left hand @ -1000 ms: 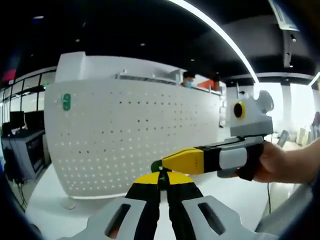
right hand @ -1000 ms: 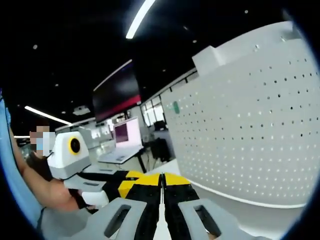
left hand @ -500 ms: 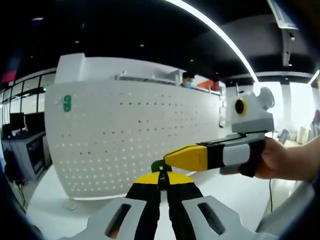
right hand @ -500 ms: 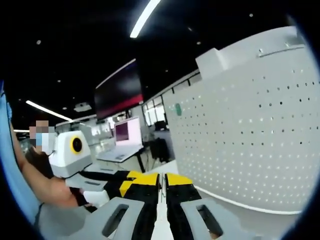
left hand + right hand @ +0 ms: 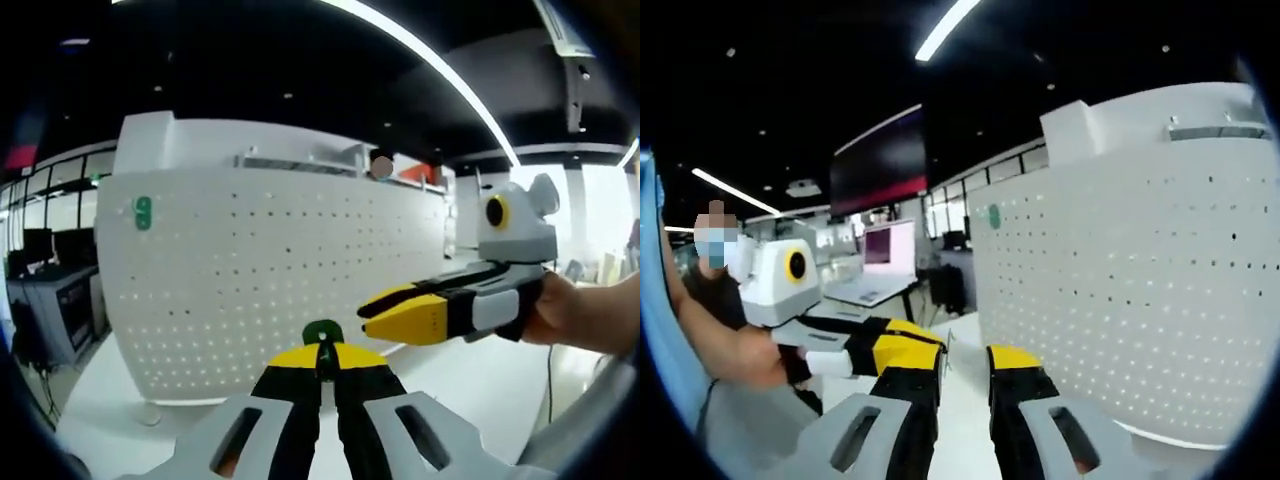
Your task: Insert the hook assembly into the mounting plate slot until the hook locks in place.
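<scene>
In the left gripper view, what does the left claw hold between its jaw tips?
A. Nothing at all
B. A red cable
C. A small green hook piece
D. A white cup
C, since the left claw is shut on a small green hook piece that sticks up between its yellow tips, in front of the white perforated panel.

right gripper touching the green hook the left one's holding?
Apart. In the left gripper view, the right gripper stands open beside and above the green hook, pegboard showing between them; the left gripper is shut on the hook.
</scene>
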